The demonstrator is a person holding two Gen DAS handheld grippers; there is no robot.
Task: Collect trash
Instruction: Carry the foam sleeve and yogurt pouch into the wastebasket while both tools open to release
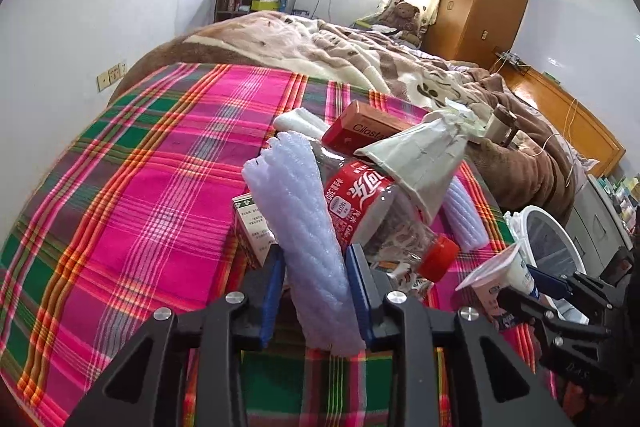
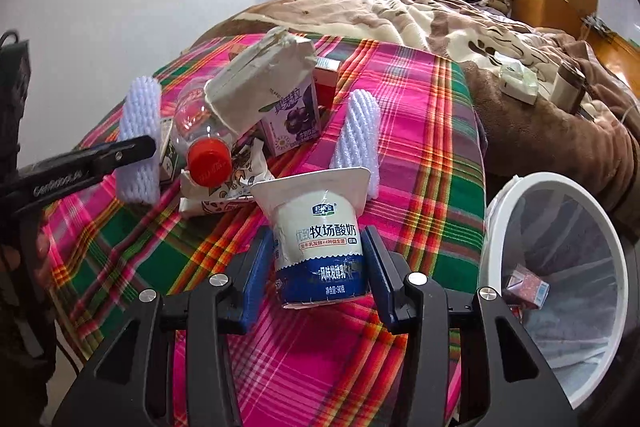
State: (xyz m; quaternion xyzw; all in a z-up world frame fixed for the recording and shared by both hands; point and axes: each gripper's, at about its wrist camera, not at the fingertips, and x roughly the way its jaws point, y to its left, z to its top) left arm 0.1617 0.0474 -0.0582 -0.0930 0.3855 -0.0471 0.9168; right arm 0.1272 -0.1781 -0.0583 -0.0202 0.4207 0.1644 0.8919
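On the pink-and-green plaid cloth [image 1: 140, 187] lies a heap of trash. My left gripper [image 1: 314, 255] is shut on a white foam net sleeve [image 1: 304, 227], which also shows in the right wrist view as the foam sleeve [image 2: 138, 131]. Behind it lie a clear cola bottle [image 1: 372, 203] with a red cap, a flattened drink carton [image 1: 416, 163] and a red box [image 1: 360, 129]. My right gripper [image 2: 316, 235] is shut on a white-and-blue yogurt cup [image 2: 320, 251], its peeled rim pointing away. A second foam sleeve [image 2: 356, 135] lies just beyond the cup.
A white mesh bin [image 2: 568, 183] stands at the right edge of the bed, with a small carton [image 2: 526, 287] inside. A snack wrapper [image 2: 228, 191] lies under the bottle. A brown blanket [image 2: 520, 131] with a small box and a cylinder on it lies behind.
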